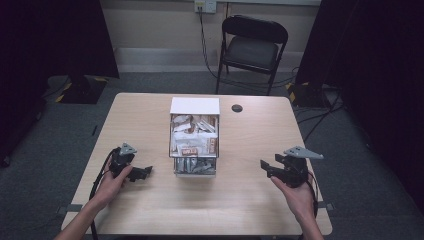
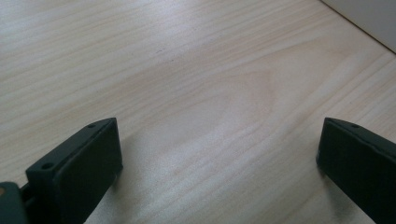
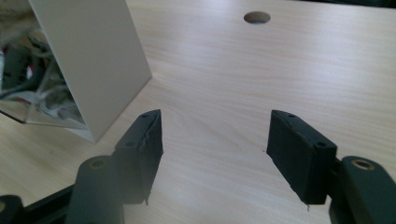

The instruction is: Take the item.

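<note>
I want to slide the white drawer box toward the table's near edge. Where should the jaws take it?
Probably by its two plain white side walls: the drawer box stands between the open left gripper and the open right gripper, so each can come in from its own side. The clear drawer fronts look packed and awkward to pinch.

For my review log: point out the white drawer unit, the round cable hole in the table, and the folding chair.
white drawer unit (image 1: 194,105), high view, on its flat top.
cable hole (image 3: 257,17), right gripper view, at the opening's centre.
folding chair (image 1: 251,51), high view, on its seat.
</note>
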A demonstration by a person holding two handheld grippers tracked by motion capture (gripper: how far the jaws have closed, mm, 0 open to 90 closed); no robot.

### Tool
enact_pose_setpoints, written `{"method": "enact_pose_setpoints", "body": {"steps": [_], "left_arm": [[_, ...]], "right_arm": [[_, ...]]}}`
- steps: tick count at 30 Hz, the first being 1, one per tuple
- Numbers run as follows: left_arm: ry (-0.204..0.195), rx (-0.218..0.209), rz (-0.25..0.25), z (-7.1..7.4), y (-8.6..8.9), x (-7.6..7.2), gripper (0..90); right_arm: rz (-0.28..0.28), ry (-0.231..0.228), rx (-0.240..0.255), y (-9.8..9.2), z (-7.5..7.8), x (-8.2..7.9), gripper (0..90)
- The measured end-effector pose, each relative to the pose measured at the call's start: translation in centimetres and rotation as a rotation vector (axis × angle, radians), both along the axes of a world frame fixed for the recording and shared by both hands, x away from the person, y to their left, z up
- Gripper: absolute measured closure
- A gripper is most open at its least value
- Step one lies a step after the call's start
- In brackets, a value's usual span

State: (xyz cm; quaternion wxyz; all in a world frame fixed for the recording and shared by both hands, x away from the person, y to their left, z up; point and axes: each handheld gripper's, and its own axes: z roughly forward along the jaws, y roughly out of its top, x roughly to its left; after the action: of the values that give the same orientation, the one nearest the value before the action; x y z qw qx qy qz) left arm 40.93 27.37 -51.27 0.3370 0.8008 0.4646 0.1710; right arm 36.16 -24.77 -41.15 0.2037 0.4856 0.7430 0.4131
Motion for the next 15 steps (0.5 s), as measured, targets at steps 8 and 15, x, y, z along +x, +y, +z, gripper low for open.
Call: {"method": "enact_pose_setpoints", "body": {"steps": [8, 15], "left_arm": [[0.0, 0.0, 0.0, 0.0, 0.0, 0.0, 0.0], [0.0, 0.0, 0.0, 0.0, 0.0, 0.0, 0.0]], "right_arm": [[0.035, -0.017, 0.004, 1.7, 1.9, 0.4, 36.6], [0.091, -0.046, 0.025, 3.5, 3.7, 1.0, 37.7]]}}
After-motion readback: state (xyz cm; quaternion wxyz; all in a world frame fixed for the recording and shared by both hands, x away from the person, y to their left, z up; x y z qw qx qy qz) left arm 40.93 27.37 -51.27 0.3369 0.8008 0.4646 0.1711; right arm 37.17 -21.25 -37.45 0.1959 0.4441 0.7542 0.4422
